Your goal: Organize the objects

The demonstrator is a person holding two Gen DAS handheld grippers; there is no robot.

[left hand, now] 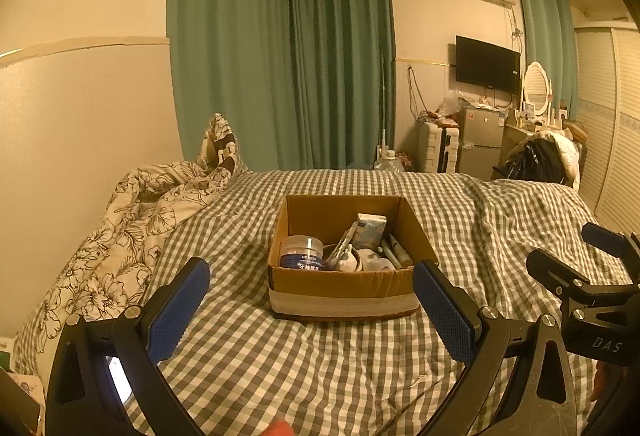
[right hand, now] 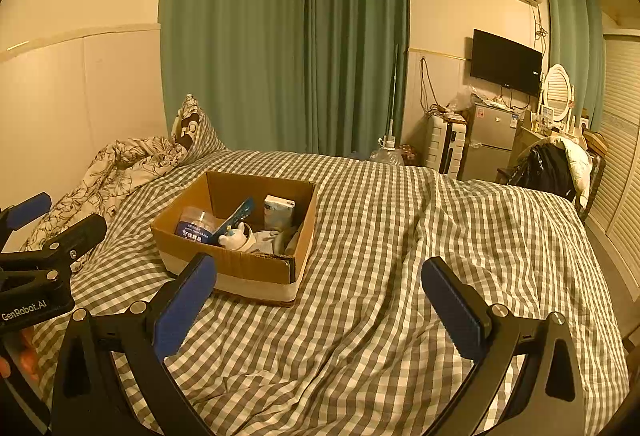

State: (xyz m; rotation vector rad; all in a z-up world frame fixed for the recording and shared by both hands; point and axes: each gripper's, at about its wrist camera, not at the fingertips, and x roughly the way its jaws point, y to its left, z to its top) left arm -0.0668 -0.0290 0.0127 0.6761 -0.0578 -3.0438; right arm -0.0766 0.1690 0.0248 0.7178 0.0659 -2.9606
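Observation:
A brown cardboard box (left hand: 344, 282) sits on the checked bed; it also shows in the right wrist view (right hand: 240, 264). Inside lie a clear round jar with a blue label (left hand: 301, 251), a white carton (left hand: 372, 228), a small white figurine (right hand: 237, 235) and several other small items. My left gripper (left hand: 312, 300) is open and empty, its blue pads either side of the box's near wall, short of it. My right gripper (right hand: 320, 296) is open and empty over bare bedcover, right of the box.
A grey-and-white checked bedcover (right hand: 380, 236) spreads all around. A crumpled floral quilt (left hand: 132, 204) lies at the left by the wall. Green curtains, a suitcase, a small fridge, a TV and a dresser stand beyond the bed's far edge.

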